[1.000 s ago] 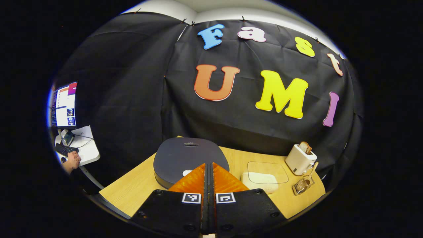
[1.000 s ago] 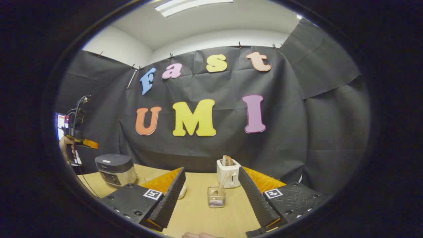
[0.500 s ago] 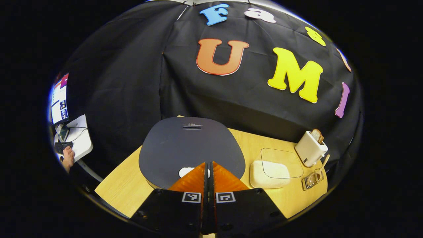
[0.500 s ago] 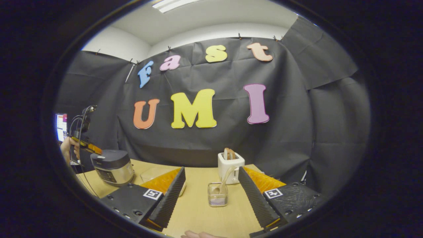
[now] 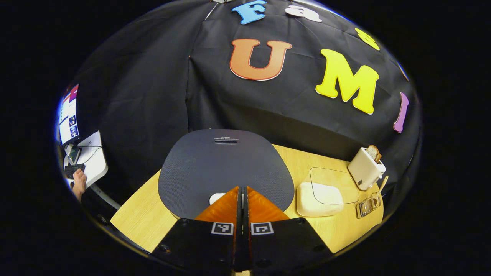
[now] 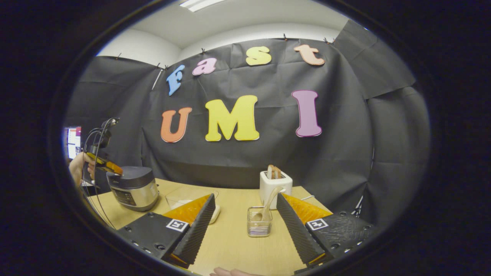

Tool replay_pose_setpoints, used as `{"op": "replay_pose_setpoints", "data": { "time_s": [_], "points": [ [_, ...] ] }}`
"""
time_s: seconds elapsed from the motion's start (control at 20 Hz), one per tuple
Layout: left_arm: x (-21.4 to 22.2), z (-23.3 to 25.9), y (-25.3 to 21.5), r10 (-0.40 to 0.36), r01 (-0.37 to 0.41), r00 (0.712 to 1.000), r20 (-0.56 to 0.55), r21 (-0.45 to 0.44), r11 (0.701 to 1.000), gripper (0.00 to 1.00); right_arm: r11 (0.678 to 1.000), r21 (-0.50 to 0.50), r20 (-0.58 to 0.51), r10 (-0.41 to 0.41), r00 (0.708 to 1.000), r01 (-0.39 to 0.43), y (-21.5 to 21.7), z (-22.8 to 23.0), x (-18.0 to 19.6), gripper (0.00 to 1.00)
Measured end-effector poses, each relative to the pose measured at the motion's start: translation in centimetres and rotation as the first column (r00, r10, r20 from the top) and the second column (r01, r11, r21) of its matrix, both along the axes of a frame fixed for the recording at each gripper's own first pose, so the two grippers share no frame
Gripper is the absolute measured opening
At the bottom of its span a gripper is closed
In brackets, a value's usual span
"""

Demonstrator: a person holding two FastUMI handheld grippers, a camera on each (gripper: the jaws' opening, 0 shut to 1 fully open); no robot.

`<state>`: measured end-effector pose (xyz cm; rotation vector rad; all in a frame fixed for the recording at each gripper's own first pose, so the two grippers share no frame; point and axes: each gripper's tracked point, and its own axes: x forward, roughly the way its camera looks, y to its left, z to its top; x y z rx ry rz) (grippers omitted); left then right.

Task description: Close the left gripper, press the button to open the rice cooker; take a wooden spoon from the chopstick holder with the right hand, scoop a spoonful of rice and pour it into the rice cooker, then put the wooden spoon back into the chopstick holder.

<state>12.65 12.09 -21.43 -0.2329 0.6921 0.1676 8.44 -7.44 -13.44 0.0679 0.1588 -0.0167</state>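
Left gripper has its fingers pressed together, nothing between them, tips down over the white button at the front edge of the rice cooker lid; contact cannot be told from the left gripper view. In the right gripper view that gripper's tips sit at the cooker's top rim. The cooker has a dark, flat, rounded lid, shut, over a silver body with a dark front panel, and stands at the table's left end near the back edge. Right gripper is spread wide and empty, above the table's near edge. Between its fingers, farther back, stands the clear chopstick holder with the wooden spoon leaning in it, just in front of a white toaster. A shallow clear container of white rice lies between cooker and holder.
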Motion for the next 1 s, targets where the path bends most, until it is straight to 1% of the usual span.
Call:
{"op": "replay_pose_setpoints", "data": {
  "time_s": [0.05,0.1,0.15,0.25,0.3,0.4,0.45,0.5,0.55,0.6,0.7,0.75,0.8,0.85,0.9,0.95,1.0],
  "points": [
    [-0.2,-0.3,-0.1,0.003,-0.002,1.0,-0.012,0.008,1.0,0.03,1.0,0.006,0.0,0.001,1.0,-0.001,0.0,0.0,0.0,0.93],
    [0.1,-0.3,0.0,-0.002,0.002,1.0,0.008,0.032,0.999,0.03,1.0,0.012,0.003,0.001,1.0,-0.001,0.0,0.0,0.0,0.93],
    [-0.1,-0.4,-0.1,-0.005,0.005,1.0,-0.004,0.041,0.999,0.03,1.0,0.017,0.004,-0.002,1.0,0.002,-0.1,0.0,0.0,0.96],
    [0.0,0.0,-0.2,0.01,-0.01,1.0,0.002,0.048,0.999,0.03,1.0,0.026,0.004,-0.002,1.0,0.002,-0.2,0.0,-0.2,0.93],
    [0.1,0.2,0.0,0.011,-0.012,1.0,0.008,0.07,0.997,0.03,1.0,0.028,0.003,-0.002,1.0,0.002,-0.2,0.0,-0.2,0.93],
    [0.2,2.1,0.1,0.008,-0.017,0.998,0.056,0.146,0.989,0.03,1.0,0.022,0.009,-0.004,1.0,0.004,-0.4,0.2,-0.4,0.92],
    [0.5,3.8,0.4,0.002,-0.025,0.994,0.113,0.198,0.98,0.03,1.0,0.017,0.016,-0.008,1.0,0.008,-0.5,0.4,-0.5,0.92],
    [0.6,6.2,0.7,0.005,-0.053,0.982,0.188,0.251,0.966,0.03,1.0,0.012,0.02,-0.013,1.0,0.012,-0.6,0.5,-0.6,0.95],
    [0.9,8.6,1.1,0.005,-0.081,0.967,0.253,0.289,0.954,0.03,1.0,0.009,0.021,-0.015,1.0,0.015,-0.7,0.5,-0.7,0.95],
    [0.6,10.0,0.7,0.005,-0.087,0.958,0.286,0.273,0.958,0.03,1.0,0.01,0.021,-0.018,1.0,0.018,-0.8,0.3,-0.7,0.95],
    [0.1,11.7,-1.9,-0.013,-0.05,0.949,0.315,0.19,0.981,0.03,1.0,0.017,0.012,-0.017,1.0,0.017,-0.7,0.1,-0.7,0.95],
    [-0.2,12.1,-2.2,-0.019,-0.042,0.946,0.323,0.179,0.983,0.03,1.0,0.02,0.009,-0.017,1.0,0.017,-0.6,0.1,-0.7,0.95],
    [-0.5,12.3,-1.8,-0.02,-0.043,0.944,0.329,0.184,0.982,0.03,1.0,0.022,0.005,-0.017,1.0,0.017,-0.6,-0.1,-0.6,0.99],
    [-0.8,12.3,-1.6,-0.02,-0.046,0.943,0.332,0.187,0.981,0.03,1.0,0.022,0.001,-0.017,1.0,0.017,-0.6,-0.1,-0.6,0.95],
    [-1.0,12.2,-1.8,-0.024,-0.039,0.942,0.334,0.182,0.982,0.03,1.0,0.021,0.0,-0.016,1.0,0.016,-0.5,-0.1,-0.6,0.99],
    [-1.3,12.2,-2.1,-0.031,-0.031,0.942,0.335,0.178,0.984,0.03,1.0,0.018,0.0,-0.018,1.0,0.018,-0.5,-0.1,-0.6,0.99],
    [-1.5,12.3,-2.1,-0.031,-0.031,0.941,0.336,0.177,0.984,0.03,1.0,0.015,-0.001,-0.021,1.0,0.021,-0.5,-0.1,-0.6,0.95]
  ]
}}
